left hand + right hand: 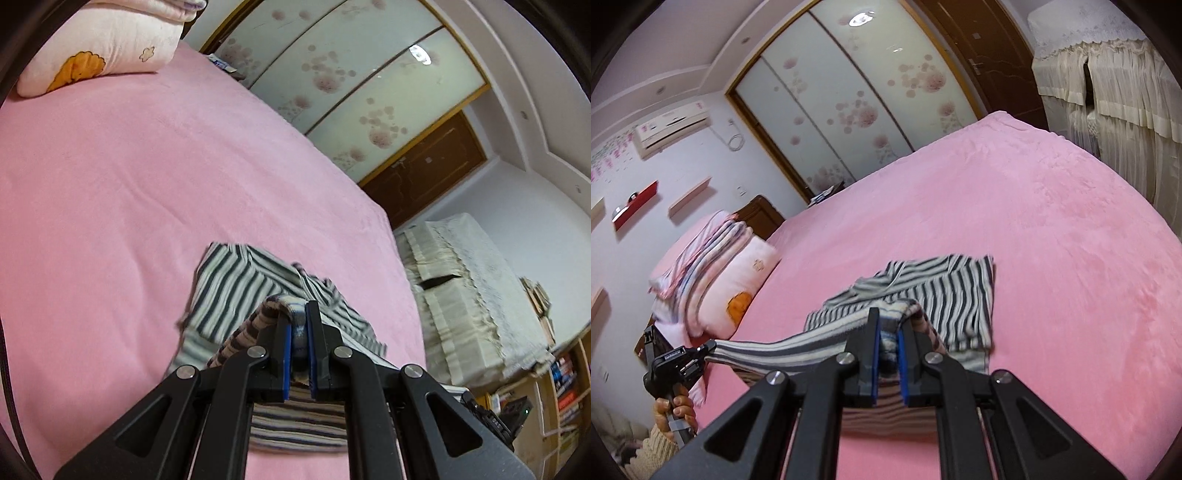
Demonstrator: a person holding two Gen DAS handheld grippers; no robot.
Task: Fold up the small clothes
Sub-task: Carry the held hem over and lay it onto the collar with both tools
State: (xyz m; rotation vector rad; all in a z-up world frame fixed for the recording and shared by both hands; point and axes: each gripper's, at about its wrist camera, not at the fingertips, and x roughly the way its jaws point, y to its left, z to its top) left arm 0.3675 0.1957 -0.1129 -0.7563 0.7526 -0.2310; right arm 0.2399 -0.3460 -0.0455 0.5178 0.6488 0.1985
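A small grey-and-white striped garment [236, 291] lies on the pink bed [147, 177]; it also shows in the right wrist view [956, 291]. My left gripper [298, 314] is shut on one edge of the garment and lifts it off the bed. My right gripper [889, 321] is shut on another part of the same edge. In the right wrist view the left gripper [711, 349] is at the lower left, with the striped cloth [775, 349] stretched between the two grippers. The far part of the garment rests folded on the bed.
A pillow [103, 48] and folded blankets [701, 254] sit at the head of the bed. Sliding wardrobe doors [849, 96] stand beyond the bed. A cloth-covered cabinet [469, 288] and a bookshelf [561, 384] stand past the bed's edge.
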